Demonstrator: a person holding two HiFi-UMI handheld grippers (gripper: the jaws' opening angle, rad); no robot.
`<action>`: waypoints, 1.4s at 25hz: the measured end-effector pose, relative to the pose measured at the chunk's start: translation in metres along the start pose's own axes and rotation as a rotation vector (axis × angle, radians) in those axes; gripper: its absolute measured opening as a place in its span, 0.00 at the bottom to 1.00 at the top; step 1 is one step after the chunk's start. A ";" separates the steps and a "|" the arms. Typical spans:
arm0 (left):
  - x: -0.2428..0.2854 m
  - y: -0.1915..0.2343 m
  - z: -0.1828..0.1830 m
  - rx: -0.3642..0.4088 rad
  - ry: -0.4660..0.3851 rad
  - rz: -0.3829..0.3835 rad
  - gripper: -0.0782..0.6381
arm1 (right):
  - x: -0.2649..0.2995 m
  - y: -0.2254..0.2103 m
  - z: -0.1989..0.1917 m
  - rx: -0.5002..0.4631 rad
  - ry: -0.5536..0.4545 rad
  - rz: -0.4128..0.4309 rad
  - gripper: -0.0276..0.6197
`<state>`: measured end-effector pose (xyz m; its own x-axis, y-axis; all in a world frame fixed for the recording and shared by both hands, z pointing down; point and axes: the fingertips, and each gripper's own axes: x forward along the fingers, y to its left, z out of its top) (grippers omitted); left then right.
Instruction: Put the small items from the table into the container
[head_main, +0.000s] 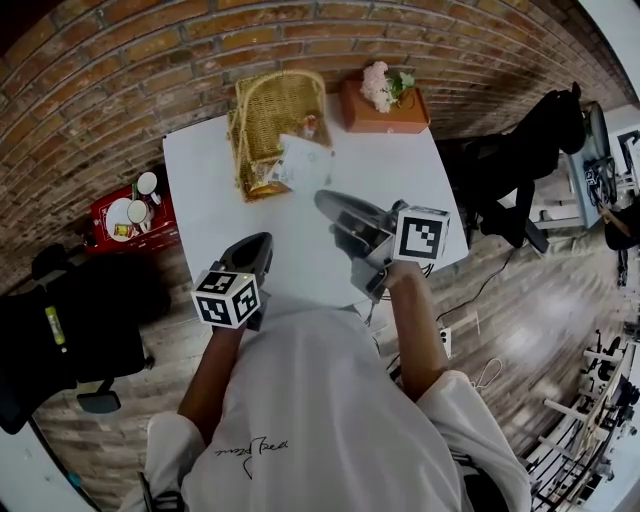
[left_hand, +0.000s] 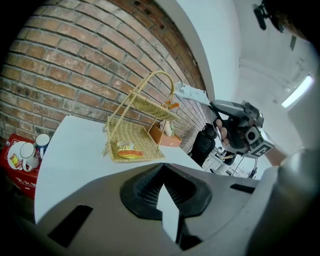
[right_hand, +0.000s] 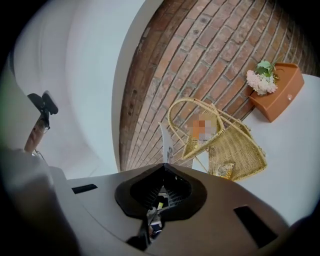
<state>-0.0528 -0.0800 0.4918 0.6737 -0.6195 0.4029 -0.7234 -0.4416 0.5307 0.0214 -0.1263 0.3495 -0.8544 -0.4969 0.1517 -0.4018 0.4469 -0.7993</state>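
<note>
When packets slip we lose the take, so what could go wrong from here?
The right hand-held gripper pinches the packet by one end, so it may slip out. The basket is narrow and tiered; the packet could catch its rim and drop onto the table.

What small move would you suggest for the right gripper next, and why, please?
Probably ease the right gripper forward until the white packet hangs over the wicker basket, then open. Its jaws are shut on the packet, which is in the air near the basket, not yet inside.
</note>
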 end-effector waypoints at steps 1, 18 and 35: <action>0.000 0.000 0.000 -0.001 -0.001 0.001 0.12 | 0.001 0.000 0.003 -0.006 -0.006 -0.001 0.08; -0.002 0.010 0.000 -0.033 -0.008 0.021 0.12 | 0.026 -0.006 0.031 -0.057 -0.040 -0.031 0.08; -0.006 0.028 -0.005 -0.085 0.001 0.049 0.12 | 0.060 -0.033 0.041 -0.049 -0.052 -0.156 0.08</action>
<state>-0.0765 -0.0855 0.5074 0.6378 -0.6387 0.4305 -0.7402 -0.3538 0.5717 -0.0034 -0.2012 0.3612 -0.7628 -0.6003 0.2405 -0.5451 0.3967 -0.7386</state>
